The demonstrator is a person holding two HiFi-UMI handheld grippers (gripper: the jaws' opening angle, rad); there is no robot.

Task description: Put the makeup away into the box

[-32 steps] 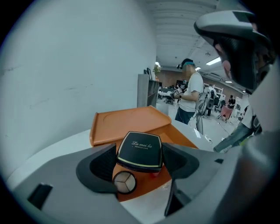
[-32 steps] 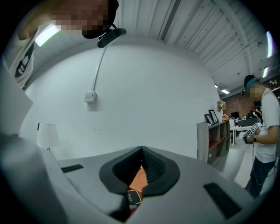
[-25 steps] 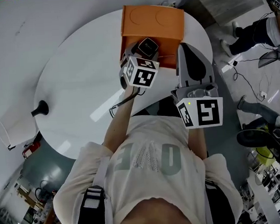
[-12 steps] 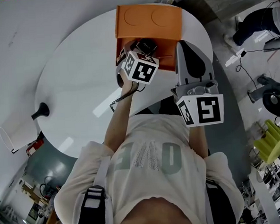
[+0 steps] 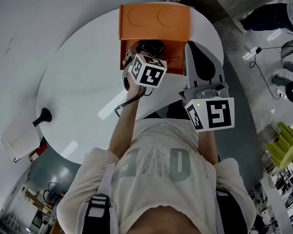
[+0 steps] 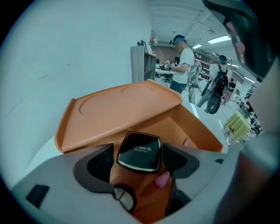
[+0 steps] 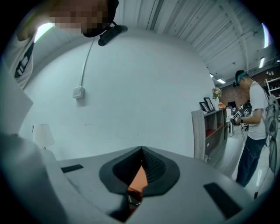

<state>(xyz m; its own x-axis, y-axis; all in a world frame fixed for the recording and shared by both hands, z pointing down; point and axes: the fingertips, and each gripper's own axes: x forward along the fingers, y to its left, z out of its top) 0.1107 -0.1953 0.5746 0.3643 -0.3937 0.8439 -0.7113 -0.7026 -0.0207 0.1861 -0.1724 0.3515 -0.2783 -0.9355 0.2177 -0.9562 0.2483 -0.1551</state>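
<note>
An orange box stands with its lid up at the far side of the round white table. My left gripper is shut on a black square compact and holds it over the box's open front. In the left gripper view the compact sits tilted between the jaws of that gripper, above the box. A pink item and a round black item lie inside. My right gripper is shut and empty, to the right of the box. Its tips meet.
A small black object stands at the table's left edge, with a white lampshade beyond it. A dark cable lies by my left arm. People and cables are on the floor at the right.
My left gripper has edged a little further over the box with the compact. The right gripper has stayed put. People at the right have moved.
</note>
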